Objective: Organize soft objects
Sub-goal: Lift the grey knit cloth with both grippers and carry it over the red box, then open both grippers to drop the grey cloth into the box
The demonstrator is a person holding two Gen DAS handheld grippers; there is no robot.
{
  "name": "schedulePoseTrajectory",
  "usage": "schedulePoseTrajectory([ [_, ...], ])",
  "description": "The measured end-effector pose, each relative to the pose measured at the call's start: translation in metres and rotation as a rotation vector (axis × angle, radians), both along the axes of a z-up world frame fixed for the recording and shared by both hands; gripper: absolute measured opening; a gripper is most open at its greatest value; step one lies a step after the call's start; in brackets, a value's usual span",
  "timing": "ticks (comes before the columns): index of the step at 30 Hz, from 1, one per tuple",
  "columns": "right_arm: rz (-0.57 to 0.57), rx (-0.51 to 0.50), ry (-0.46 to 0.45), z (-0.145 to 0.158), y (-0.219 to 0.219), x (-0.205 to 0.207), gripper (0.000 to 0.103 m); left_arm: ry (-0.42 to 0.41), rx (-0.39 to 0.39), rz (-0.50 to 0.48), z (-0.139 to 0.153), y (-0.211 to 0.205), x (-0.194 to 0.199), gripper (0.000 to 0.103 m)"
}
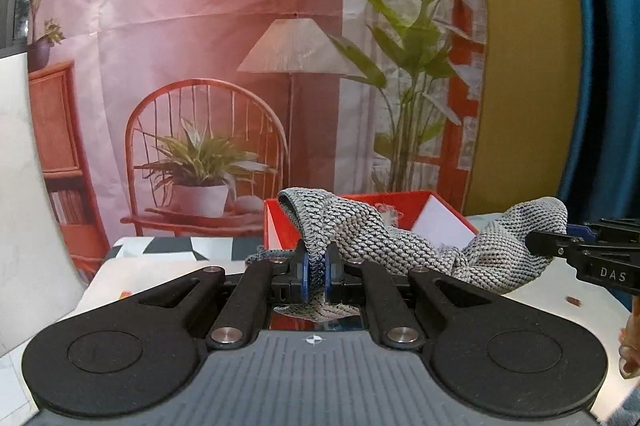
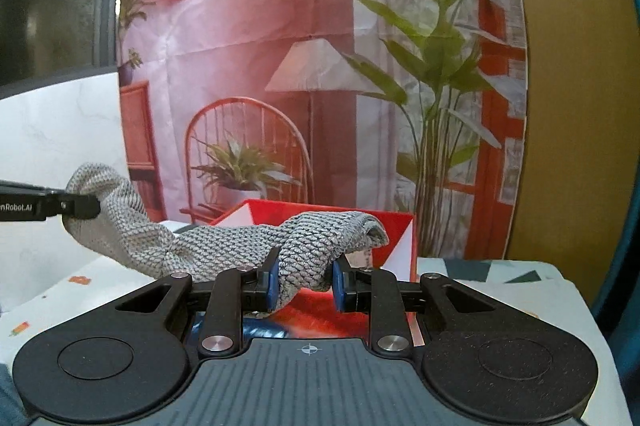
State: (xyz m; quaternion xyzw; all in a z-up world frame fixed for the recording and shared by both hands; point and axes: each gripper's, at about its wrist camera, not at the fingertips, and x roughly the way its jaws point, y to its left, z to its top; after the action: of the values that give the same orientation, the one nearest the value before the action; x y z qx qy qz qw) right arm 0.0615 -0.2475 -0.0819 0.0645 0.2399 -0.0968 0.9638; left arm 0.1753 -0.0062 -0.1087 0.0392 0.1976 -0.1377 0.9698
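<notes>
- Nearest the lens in the left wrist view, at the bottom centre of the frame, the left gripper [image 1: 316,278] has its two blue pads [image 1: 304,276] pressed almost together, pinching a thin fold of a grey and white knitted cloth [image 1: 360,238].
- From that pinch the knitted cloth rises in a hump at mid-frame, then sags and runs to the right edge, where its other end bulges around the black tip of the right gripper [image 1: 548,244].
- In the right wrist view, bottom centre, the right gripper [image 2: 302,282] has its blue pads [image 2: 272,284] set a little apart, clamping a thicker bunch of the same knitted cloth [image 2: 240,238].
- There the cloth stretches to the left edge of the frame, where the left gripper [image 2: 80,205] grips its far end; the cloth hangs between the two grippers, clear of the surface below.
- Just behind the cloth, at mid-frame in both views, stands an open red cardboard box with white inner walls [image 1: 420,201].
- The box rests on a white tabletop with small coloured specks [image 2: 60,290], beside a mat with dark geometric shapes [image 1: 180,246].
- Filling the upper frame is a printed backdrop of a pink room with a rattan chair, a floor lamp and potted plants [image 1: 200,65].
- To the far right of it hangs a mustard-yellow panel [image 1: 528,65], then a teal curtain [image 1: 608,65].
</notes>
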Motion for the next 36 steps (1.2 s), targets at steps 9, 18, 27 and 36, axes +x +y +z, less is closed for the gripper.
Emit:
schedulePoseTrajectory([
  [9,-0.037,-0.009,0.080,-0.027,-0.039,0.074,0.023,0.099,0.040,0.039,-0.017,-0.020,0.084,0.008],
  [18,-0.072,0.027,0.206,-0.066,-0.063,0.113,0.023,0.242,0.077,0.023,-0.053,-0.034,0.137,0.008],
  [27,-0.037,0.114,0.317,-0.089,-0.080,0.142,0.024,0.367,0.101,-0.003,-0.077,-0.029,0.172,0.008],
  [36,-0.044,0.106,0.370,-0.102,-0.082,0.153,0.033,0.400,0.093,-0.118,-0.081,-0.033,0.176,0.014],
])
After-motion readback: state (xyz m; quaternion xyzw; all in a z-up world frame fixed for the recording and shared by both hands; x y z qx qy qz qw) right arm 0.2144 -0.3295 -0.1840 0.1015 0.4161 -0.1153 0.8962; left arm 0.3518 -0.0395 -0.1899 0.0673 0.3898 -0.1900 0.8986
